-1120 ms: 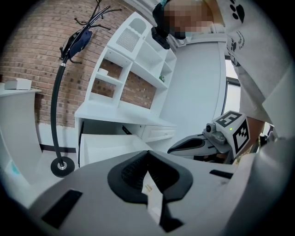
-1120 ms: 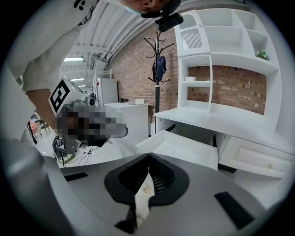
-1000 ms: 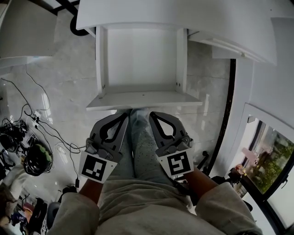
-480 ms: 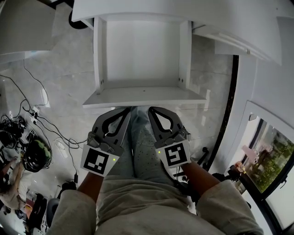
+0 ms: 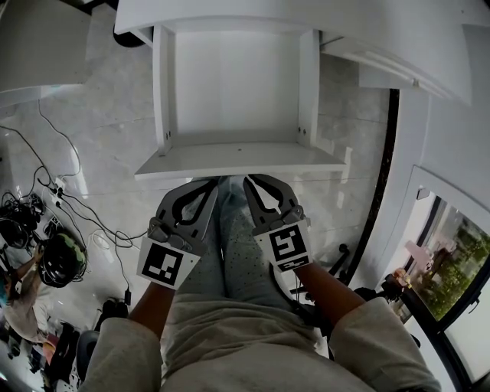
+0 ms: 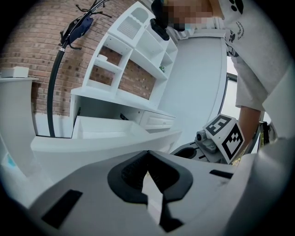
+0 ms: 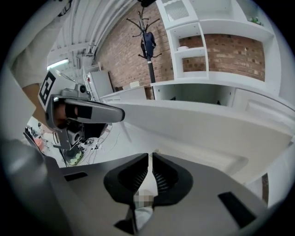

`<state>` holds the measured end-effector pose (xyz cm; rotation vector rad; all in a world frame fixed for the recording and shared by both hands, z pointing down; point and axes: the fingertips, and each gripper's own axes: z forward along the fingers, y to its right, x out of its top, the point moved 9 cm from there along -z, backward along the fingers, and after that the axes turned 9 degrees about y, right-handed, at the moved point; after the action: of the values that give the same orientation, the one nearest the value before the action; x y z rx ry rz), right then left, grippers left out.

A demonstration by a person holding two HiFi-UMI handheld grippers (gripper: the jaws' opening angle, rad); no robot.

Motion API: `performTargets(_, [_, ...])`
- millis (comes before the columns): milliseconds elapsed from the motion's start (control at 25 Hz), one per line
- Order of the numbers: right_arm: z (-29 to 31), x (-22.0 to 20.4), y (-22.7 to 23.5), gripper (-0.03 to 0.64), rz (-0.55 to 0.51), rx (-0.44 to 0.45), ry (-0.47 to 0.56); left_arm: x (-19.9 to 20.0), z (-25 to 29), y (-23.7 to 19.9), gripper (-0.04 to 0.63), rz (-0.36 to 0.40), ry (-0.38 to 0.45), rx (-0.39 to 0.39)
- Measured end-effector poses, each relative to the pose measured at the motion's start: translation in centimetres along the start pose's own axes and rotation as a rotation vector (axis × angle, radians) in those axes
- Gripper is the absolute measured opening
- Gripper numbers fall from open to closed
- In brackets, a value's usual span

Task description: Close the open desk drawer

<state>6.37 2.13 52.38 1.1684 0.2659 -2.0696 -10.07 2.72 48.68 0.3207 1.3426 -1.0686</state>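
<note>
The white desk drawer stands pulled out from under the desk top, and its inside is bare. Its front panel faces me. My left gripper and right gripper sit side by side just below that panel's edge, tips pointing at it. Both are shut with nothing between the jaws. In the left gripper view the shut left gripper points at the drawer front, with the right gripper's marker cube beside it. In the right gripper view the shut right gripper lies under the drawer front.
The person's legs are under the grippers. Cables and dark gear lie on the marble floor at left. A window frame stands at right. White shelves rise above the desk, with a coat stand against the brick wall.
Both grippers have sunk a little and now sit closer under the drawer front's edge. The right gripper's marker cube has rolled slightly. Jaws stay shut.
</note>
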Motion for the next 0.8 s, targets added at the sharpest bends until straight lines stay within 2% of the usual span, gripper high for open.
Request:
performTargets(120, [0.3, -0.5, 0.2, 0.032, 0.14, -0.02, -0.024, -0.1, 0.2, 0.0, 0.017, 0.0, 0.001, 0.002])
performTargets(200, [0.4, -0.9, 0.2, 0.032, 0.192, -0.035, -0.036, -0.3, 0.3, 0.0, 0.017, -0.006, 0.0, 0.003])
performTargets(560, [1.2, -1.6, -0.3, 0.036, 0.258, -0.078, -0.059, -0.6, 0.7, -0.1, 0.017, -0.013, -0.001, 0.009])
performTargets(680, [1.6, -2.0, -0.4, 0.114, 0.279, -0.088, -0.071, -0.9, 0.9, -0.2, 0.017, -0.017, -0.01, 0.007])
performTargets(800, [2.0, -2.3, -0.5, 0.128, 0.296, -0.097, -0.079, -1.3, 1.2, -0.3, 0.017, -0.017, -0.021, -0.001])
